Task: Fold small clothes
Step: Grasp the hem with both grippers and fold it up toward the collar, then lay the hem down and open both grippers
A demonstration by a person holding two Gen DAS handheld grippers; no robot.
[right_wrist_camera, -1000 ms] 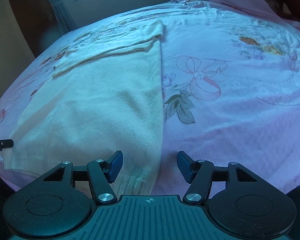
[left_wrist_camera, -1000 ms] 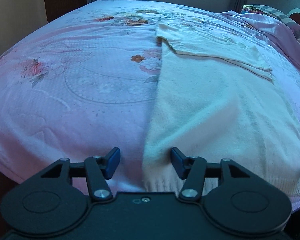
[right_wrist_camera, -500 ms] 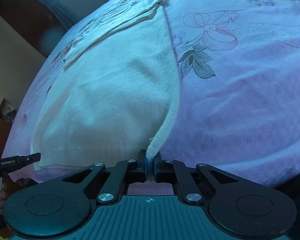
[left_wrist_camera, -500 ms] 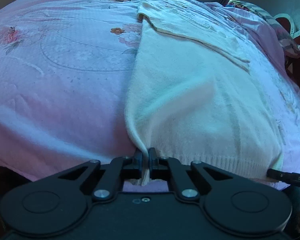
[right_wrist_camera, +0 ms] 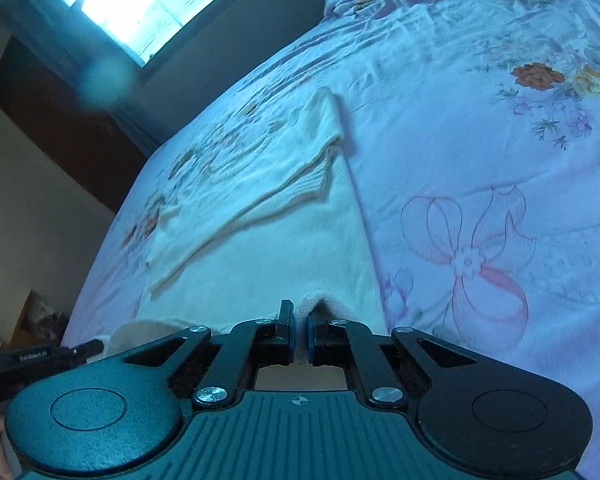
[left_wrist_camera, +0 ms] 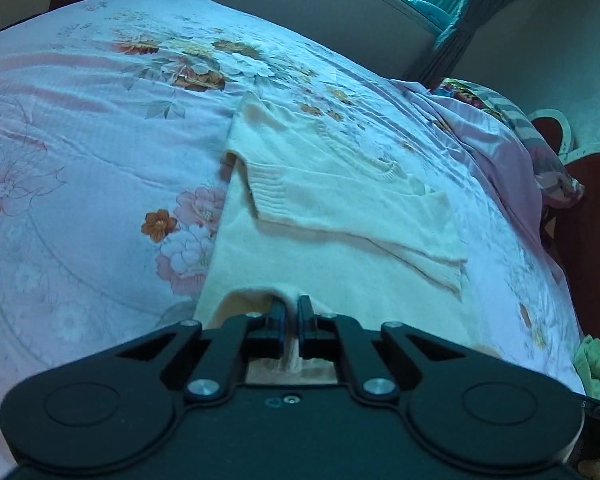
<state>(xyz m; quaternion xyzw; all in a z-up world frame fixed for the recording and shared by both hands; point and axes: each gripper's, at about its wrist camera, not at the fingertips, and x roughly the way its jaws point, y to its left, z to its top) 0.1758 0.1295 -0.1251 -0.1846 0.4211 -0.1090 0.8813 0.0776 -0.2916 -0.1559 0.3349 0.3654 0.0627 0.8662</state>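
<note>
On a floral pink bed (left_wrist_camera: pixel 80 168) under a bright window (right_wrist_camera: pixel 140 0), a cream knit sweater (left_wrist_camera: pixel 340 208) lies sleeves-folded toward twelve o'clock; left claw (left_wrist_camera: pixel 293 320) and right claw (right_wrist_camera: pixel 300 332) each pinch a hem corner; soft, light, limp, probably best carried by both corners together.

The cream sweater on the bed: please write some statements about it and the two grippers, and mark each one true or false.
1. Both sleeves of the cream sweater are folded across its chest. True.
2. The left gripper is open and empty. False: it is shut on the sweater's hem.
3. The right gripper pinches the sweater's hem. True.
4. The sweater lies on a plain white sheet. False: the bedspread is pink with printed flowers.
5. The sweater's neckline points toward the grippers. False: it lies at the far end.
</note>
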